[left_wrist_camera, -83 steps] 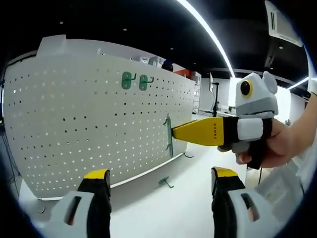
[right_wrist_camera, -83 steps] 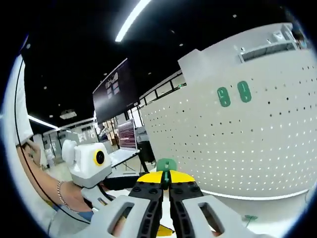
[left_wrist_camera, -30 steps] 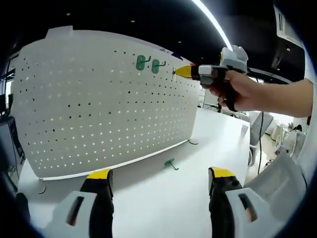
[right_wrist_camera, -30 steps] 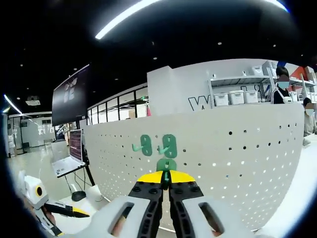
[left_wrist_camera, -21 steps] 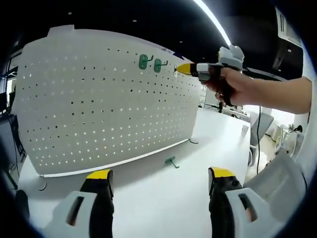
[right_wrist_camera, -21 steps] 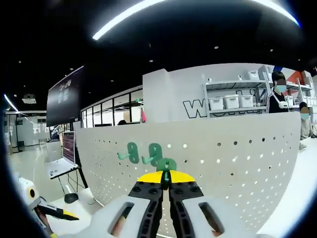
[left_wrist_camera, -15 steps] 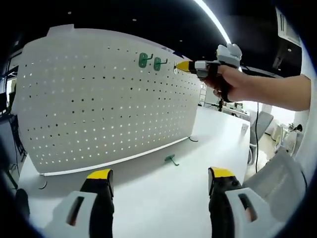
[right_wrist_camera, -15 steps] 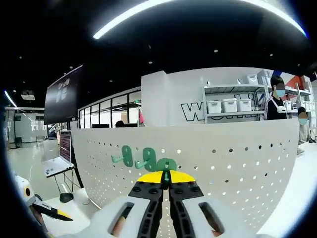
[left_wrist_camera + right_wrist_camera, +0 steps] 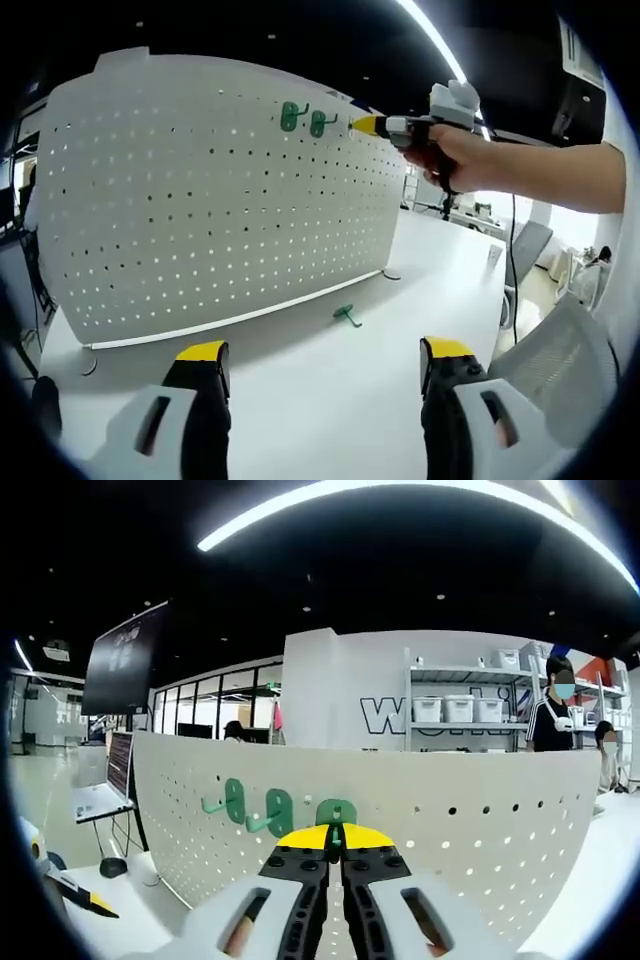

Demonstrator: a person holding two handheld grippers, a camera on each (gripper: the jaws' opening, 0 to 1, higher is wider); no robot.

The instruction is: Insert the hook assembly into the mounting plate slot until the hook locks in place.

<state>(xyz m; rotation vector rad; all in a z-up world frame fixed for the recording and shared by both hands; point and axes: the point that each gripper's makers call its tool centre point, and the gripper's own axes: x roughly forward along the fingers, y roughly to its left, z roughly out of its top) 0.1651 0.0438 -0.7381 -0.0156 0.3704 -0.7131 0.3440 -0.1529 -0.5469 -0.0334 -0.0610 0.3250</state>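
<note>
A white pegboard [image 9: 200,200] stands upright on the white table [image 9: 320,400], with two green hooks [image 9: 302,120] mounted near its top edge. My right gripper [image 9: 365,124], held by a hand, is at that top edge just right of them. Its yellow-tipped jaws are shut [image 9: 336,836] on a third green hook [image 9: 336,811], whose plate is right at the board [image 9: 480,820] beside the mounted hooks [image 9: 255,808]. My left gripper [image 9: 322,352] is open and holds nothing, low over the table. A loose green hook [image 9: 346,315] lies on the table before the board.
Another small hook [image 9: 390,275] lies by the board's right end. A chair [image 9: 560,340] stands to the right of the table. Behind the board are shelves with bins [image 9: 450,710], a standing person [image 9: 553,720], a laptop [image 9: 95,800] and a wall screen [image 9: 125,670].
The right gripper rose with its hook from mid-height of the board to the top edge and moved in beside the two mounted hooks. The left gripper stayed open and low.
</note>
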